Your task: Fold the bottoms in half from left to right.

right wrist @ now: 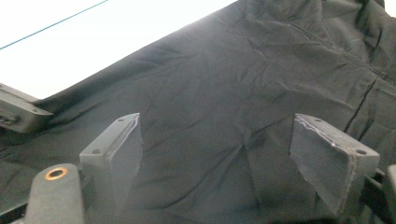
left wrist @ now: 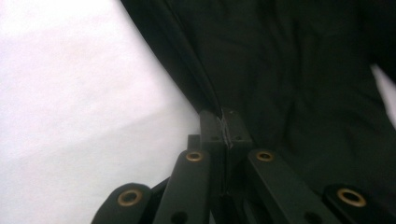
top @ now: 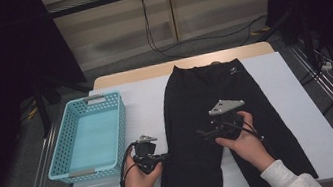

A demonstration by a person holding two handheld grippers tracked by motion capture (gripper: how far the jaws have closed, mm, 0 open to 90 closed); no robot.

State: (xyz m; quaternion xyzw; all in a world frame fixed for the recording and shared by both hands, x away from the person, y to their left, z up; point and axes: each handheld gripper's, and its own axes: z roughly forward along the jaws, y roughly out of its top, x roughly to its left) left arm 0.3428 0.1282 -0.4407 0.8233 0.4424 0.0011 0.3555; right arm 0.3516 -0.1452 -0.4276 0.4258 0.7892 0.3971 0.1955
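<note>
Black fabric shorts (top: 218, 115) lie flat on the white tabletop (top: 145, 102), waistband far from you, legs running toward you. Your left gripper (left wrist: 223, 126) has its fingers clamped together on the left leg's outer edge near the hem. Your right gripper (right wrist: 233, 154) hovers over the crotch, fingers apart; the right leg lies just to its right.

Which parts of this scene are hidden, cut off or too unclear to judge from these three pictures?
- Pair of black fabric shorts: in the high view the right hand and right gripper cover part of them.
- Left gripper: its jaws are shut at the shorts' edge; in the left gripper view dark blur hides whether cloth is pinched.
- Small white logo near the waistband: too small to read.
- Light blue perforated plastic basket: its near wall hides part of its floor.
</note>
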